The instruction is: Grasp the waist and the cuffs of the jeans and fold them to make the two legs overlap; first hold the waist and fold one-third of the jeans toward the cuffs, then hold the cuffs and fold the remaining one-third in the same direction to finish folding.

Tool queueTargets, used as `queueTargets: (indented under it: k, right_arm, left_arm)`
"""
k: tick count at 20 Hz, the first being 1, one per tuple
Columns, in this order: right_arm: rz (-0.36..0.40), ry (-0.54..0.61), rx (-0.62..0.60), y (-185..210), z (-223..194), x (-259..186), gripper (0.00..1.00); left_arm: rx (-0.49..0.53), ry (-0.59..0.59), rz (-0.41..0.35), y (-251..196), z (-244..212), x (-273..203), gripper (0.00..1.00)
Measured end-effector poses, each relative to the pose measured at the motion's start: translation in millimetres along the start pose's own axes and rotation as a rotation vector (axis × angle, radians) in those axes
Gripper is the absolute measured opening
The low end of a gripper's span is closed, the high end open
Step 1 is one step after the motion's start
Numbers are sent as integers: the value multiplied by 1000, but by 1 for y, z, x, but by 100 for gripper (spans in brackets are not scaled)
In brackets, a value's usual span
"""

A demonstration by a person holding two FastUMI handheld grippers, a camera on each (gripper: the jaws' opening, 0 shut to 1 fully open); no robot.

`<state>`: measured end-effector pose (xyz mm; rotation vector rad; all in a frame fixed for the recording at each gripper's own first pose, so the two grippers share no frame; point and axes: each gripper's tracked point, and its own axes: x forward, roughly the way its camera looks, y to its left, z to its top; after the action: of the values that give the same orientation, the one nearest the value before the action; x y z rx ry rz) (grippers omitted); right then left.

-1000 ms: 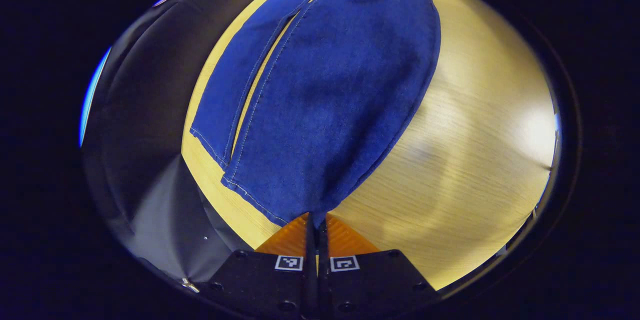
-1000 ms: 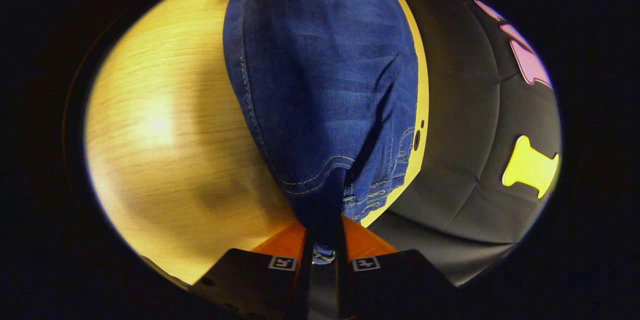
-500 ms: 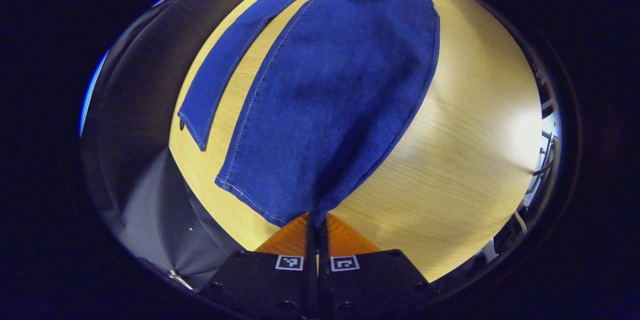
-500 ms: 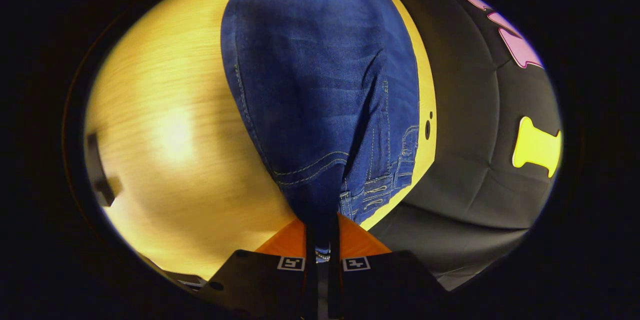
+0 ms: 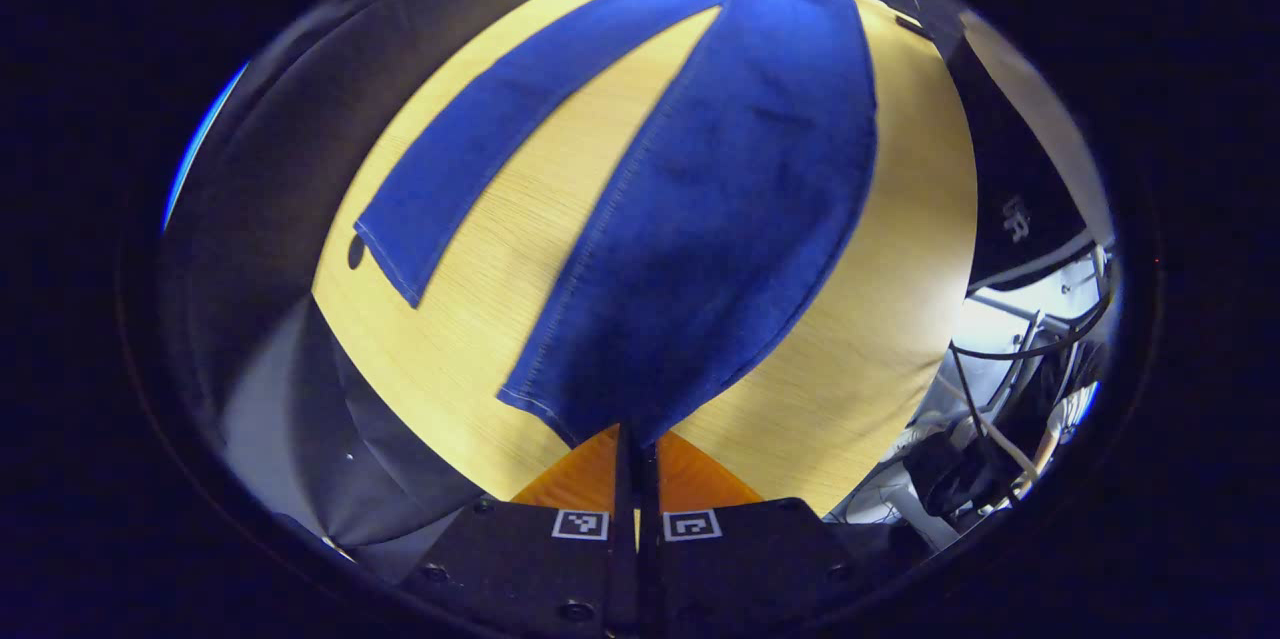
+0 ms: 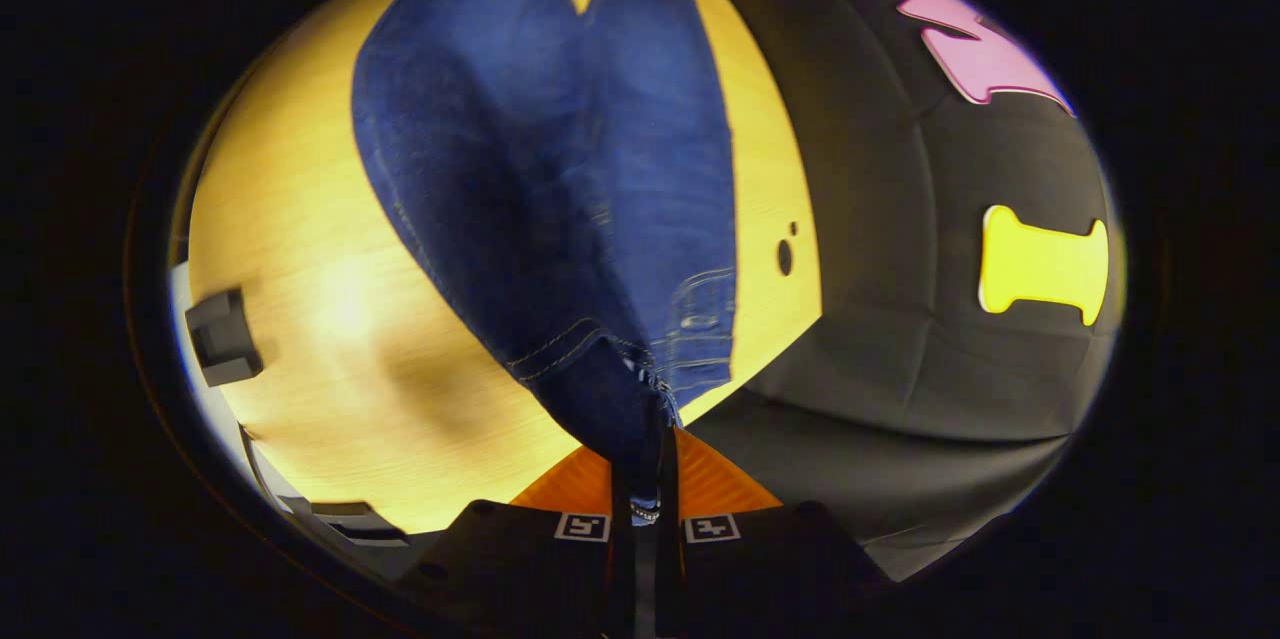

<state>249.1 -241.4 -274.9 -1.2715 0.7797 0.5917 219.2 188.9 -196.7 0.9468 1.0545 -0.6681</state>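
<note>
Blue jeans (image 5: 720, 219) hang stretched above a light wooden table (image 5: 480, 319). In the left gripper view my left gripper (image 5: 634, 439) is shut on the cuff of the near leg, which is lifted off the table. The other leg (image 5: 470, 159) lies flat on the wood, spread away to the left. In the right gripper view my right gripper (image 6: 645, 439) is shut on the waist of the jeans (image 6: 560, 199), with the waistband and pocket seams bunched just above its fingers. The two legs part in a V at the far end.
Black booth cloth (image 6: 930, 339) bounds the table on one side. The table (image 6: 330, 319) has two small dark holes (image 6: 785, 254) near its edge. A dark block (image 6: 222, 334) sits at the table's other edge. Cables and a metal frame (image 5: 1020, 389) lie beyond the table's side.
Both grippers have risen with the jeans. The held leg has swung away from the flat leg, widening the gap between them, and more of the table and surroundings shows.
</note>
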Motion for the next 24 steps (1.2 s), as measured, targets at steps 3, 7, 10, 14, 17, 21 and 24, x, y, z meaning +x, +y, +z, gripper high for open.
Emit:
queueTargets:
  k: [3,7,10,14,17,21,24]
  right_arm:
    - [-31,-30,166,-57,23,9,12]
    - [-29,-15,402,-118,39,48,12]
    - [-35,47,572,-140,38,84,12]
    - [18,126,951,-155,46,105,12]
    - [10,132,1143,-177,53,94,12]
    - [-45,124,1316,-193,59,85,28]
    - [-83,84,1334,-196,58,68,75]
  left_arm:
    - [-131,-57,-8,51,46,-11,5]
    - [-312,-82,71,140,93,11,6]
    - [-459,-100,160,193,121,40,6]
    - [-613,-118,182,237,151,84,6]
    - [-709,-167,233,265,163,107,6]
    - [-807,-226,288,287,180,116,9]
    - [-838,-296,288,279,191,95,48]
